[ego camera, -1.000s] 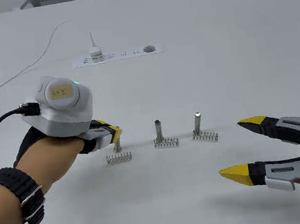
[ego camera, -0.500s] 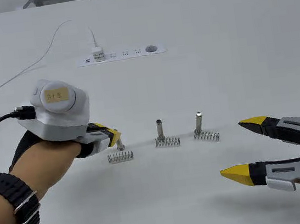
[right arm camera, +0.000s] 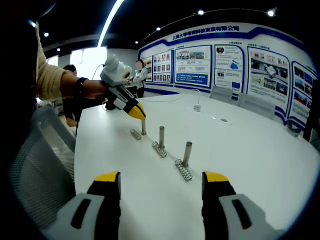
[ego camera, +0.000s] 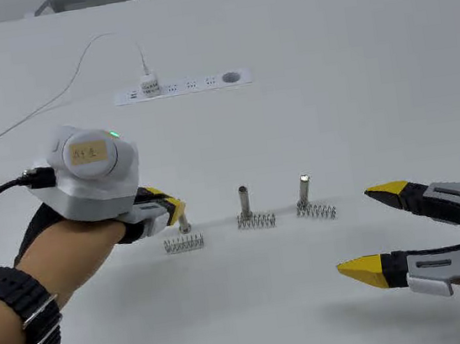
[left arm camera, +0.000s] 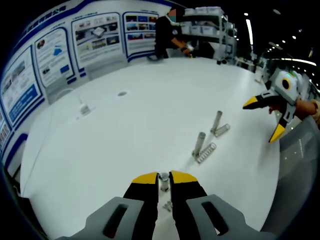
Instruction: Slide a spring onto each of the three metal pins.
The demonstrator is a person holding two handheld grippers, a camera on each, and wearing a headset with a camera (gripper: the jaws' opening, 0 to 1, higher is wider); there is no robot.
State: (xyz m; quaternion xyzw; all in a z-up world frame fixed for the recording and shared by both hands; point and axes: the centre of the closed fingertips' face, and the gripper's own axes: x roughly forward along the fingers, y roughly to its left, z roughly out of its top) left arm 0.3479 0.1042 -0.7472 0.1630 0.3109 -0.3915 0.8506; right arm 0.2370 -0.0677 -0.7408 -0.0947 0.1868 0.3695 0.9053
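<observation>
Head view: three pins (ego camera: 243,197), three springs (ego camera: 256,220); left tool (ego camera: 176,211) clamps leftmost pin (ego camera: 184,224), right tool (ego camera: 355,230) spread wide.

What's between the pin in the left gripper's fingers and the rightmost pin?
Between the left pin and the right pin, the middle pin stands upright with a spring lying at its base, seen in the head view.
</observation>
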